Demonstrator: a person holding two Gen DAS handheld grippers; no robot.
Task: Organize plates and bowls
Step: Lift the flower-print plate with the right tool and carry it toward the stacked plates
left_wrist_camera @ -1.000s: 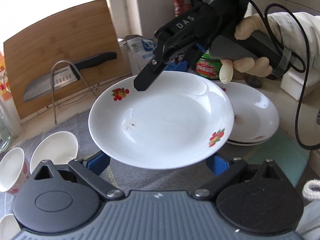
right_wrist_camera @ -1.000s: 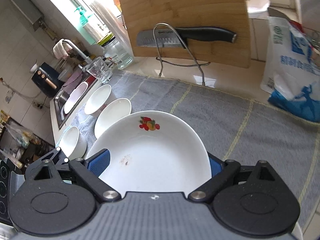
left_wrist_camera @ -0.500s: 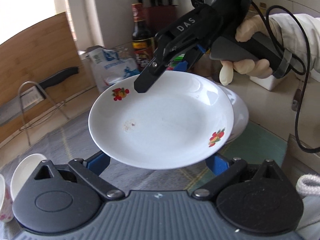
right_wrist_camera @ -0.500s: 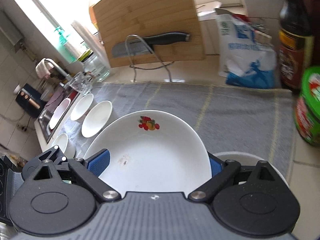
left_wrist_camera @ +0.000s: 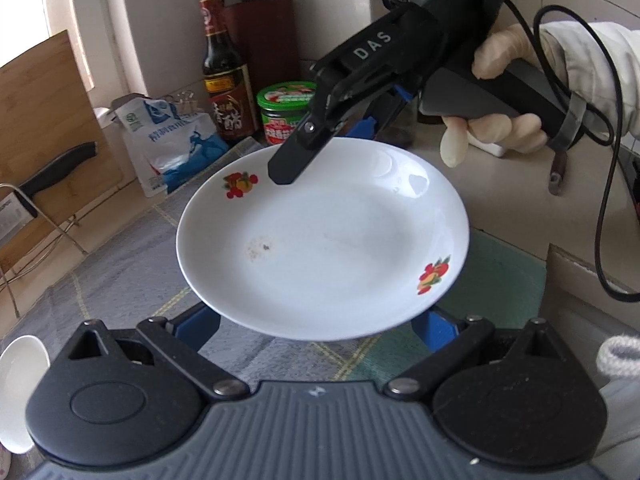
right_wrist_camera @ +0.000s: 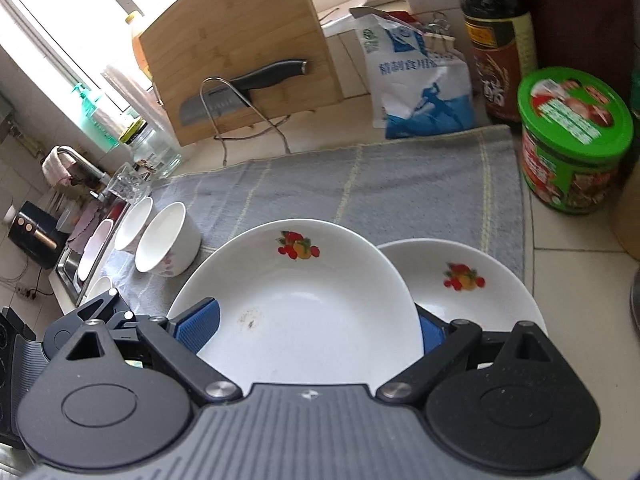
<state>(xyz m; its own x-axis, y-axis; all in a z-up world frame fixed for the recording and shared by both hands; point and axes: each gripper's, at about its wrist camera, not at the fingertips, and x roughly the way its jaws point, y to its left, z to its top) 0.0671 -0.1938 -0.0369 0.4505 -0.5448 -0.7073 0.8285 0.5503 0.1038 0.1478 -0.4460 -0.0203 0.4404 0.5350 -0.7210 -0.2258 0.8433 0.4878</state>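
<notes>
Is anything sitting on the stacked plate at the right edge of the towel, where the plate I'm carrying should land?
Nothing visible does. The carried plate, gripped by both tongs, partly overlaps the stacked plate in the right wrist view. The stacked plate's visible surface is bare. The green-lidded jar stands apart, behind it on the counter.

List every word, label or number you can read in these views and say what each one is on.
"DAS": on the black body of the right claw.
Large characters on the sauce bottle label: too blurred to read.
Characters on the blue-and-white bag: too blurred to read.
Green-lidded jar label: print too small to read.
Knife blade marking: too small to read.
</notes>
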